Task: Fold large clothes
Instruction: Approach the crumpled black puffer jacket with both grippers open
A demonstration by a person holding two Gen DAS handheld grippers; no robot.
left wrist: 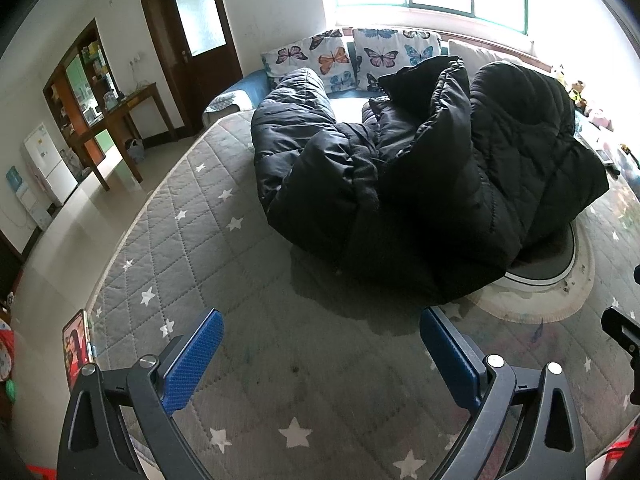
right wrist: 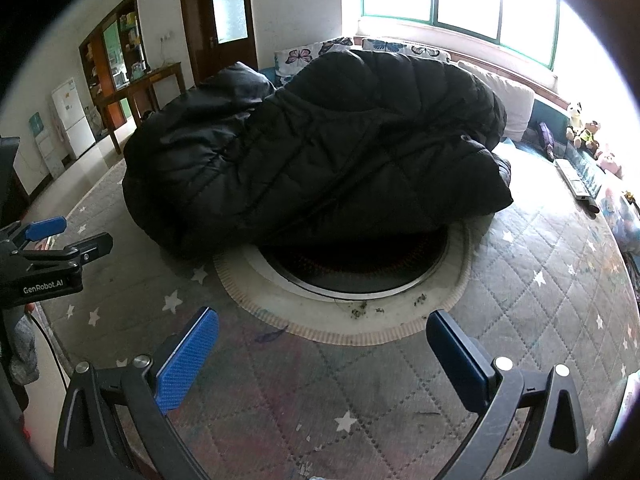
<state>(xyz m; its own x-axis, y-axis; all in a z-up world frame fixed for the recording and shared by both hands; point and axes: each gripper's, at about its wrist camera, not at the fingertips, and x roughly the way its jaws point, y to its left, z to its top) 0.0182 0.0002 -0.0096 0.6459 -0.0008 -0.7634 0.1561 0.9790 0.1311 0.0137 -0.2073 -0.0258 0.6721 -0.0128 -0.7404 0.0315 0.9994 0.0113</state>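
Note:
A large black quilted down coat (left wrist: 432, 168) lies crumpled in a heap on a grey star-patterned quilted mat (left wrist: 224, 264); in the right wrist view the coat (right wrist: 320, 160) fills the middle. My left gripper (left wrist: 320, 344) hovers open over bare mat, short of the coat's near hem, nothing between its blue pads (left wrist: 192, 360). My right gripper (right wrist: 320, 344) is also open and empty, above the mat in front of the coat. The left gripper (right wrist: 68, 236) shows at the left edge of the right wrist view.
A round white-rimmed disc (right wrist: 360, 280) lies partly under the coat. Butterfly pillows (left wrist: 352, 56) and a blue sofa stand behind. A phone (left wrist: 76, 348) lies at the mat's left edge. A wooden table (left wrist: 124, 120), white fridge (left wrist: 48, 164) and door (left wrist: 192, 36) stand at left. Toys (right wrist: 588, 132) line the right.

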